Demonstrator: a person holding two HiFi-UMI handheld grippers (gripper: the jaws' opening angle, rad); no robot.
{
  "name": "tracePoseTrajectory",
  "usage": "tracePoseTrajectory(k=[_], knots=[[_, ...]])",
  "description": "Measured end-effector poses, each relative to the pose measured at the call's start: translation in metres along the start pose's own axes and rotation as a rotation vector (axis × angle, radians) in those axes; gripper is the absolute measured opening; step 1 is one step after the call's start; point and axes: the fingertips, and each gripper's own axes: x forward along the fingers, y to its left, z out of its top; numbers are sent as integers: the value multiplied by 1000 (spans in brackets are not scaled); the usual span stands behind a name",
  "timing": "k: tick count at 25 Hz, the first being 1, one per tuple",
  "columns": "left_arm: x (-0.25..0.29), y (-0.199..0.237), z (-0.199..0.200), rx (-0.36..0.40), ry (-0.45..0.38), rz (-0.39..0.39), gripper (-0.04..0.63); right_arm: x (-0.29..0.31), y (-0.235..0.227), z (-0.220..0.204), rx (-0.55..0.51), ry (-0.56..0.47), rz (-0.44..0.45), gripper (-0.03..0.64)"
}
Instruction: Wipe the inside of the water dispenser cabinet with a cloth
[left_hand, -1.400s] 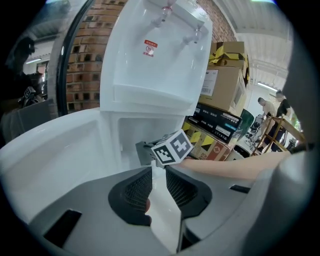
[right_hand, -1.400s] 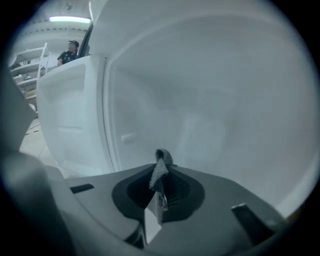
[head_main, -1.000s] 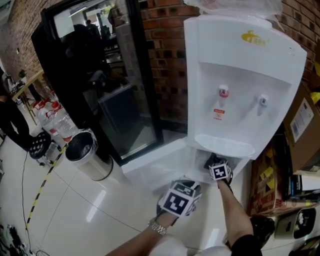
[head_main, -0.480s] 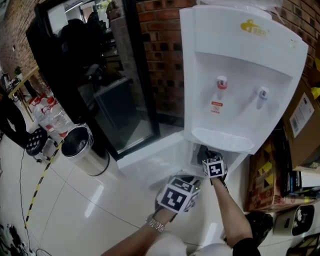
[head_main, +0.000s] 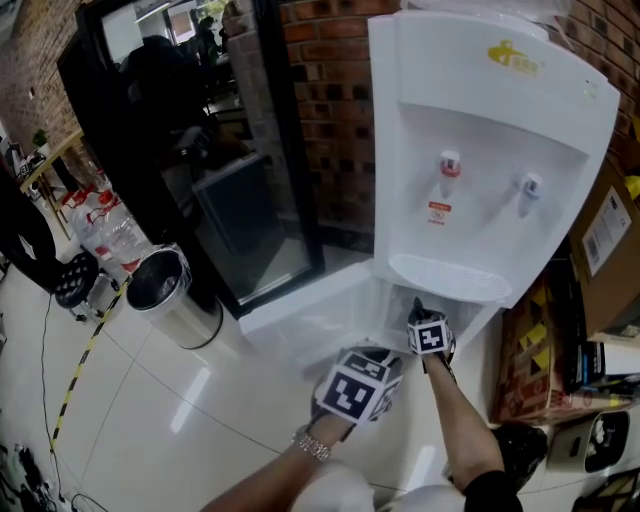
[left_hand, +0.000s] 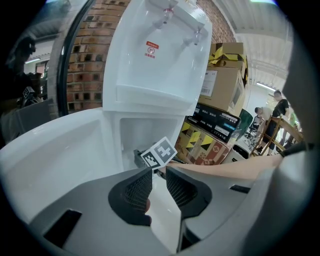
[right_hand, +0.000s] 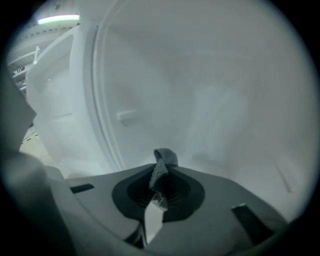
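L hand-held gripper (left_hand: 159, 181) jaws apart, empty; R hand-held gripper (right_hand: 161, 181), arm stretched fwd, clamped on cloth (right_hand: 162, 161).

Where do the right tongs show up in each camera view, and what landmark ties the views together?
Head view: the right tongs sit lower centre-right, at the cabinet opening below the drip tray.
Left gripper view: centre, marker cube showing, front end inside the cabinet.
Right gripper view: bottom centre, shut on the grey cloth.
Shared landmark: the white cabinet interior.
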Motion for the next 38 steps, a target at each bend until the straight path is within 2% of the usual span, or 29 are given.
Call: tracePoseTrajectory(k=[4, 7, 9, 13, 17, 19, 21, 27, 30, 32, 35, 38], knots=[[0, -2, -1, 3, 6, -4, 89, 5, 31, -19, 9, 68, 100, 11], [0, -3, -1, 2, 2, -6, 89, -2, 30, -11, 32, 54, 96, 11], [0, -5, 1, -1, -3, -11, 89, -11, 9, -2, 78, 24, 30, 11], [-2, -7, 4, -5, -12, -13, 89, -40, -39, 22, 142, -92, -159, 11], [-2, -9, 3, 12, -7, -18, 89, -46, -61, 6, 149, -65, -274, 11], [-3, -9, 4, 8, -13, -18, 89, -44, -70, -6, 155, -30, -304, 11], [-4, -8, 3, 4, -11, -16, 89, -36, -69, -20, 165, 14, -277, 11], [-3, -10, 0, 16, 4, -21, 89, -9, 0, -51, 172, 143, 4, 11], [-3, -8, 1, 16, -7, -15, 89, -10, 24, -36, 161, 117, 71, 11], [-4, -5, 1, 15, -9, -7, 89, -18, 17, -17, 156, 59, 46, 11], [-6, -1, -1, 17, -4, 6, 89, -34, -22, 9, 178, -35, -66, 11], [-7, -1, -2, 17, 1, 7, 89, -38, -60, -6, 239, -4, -149, 11]])
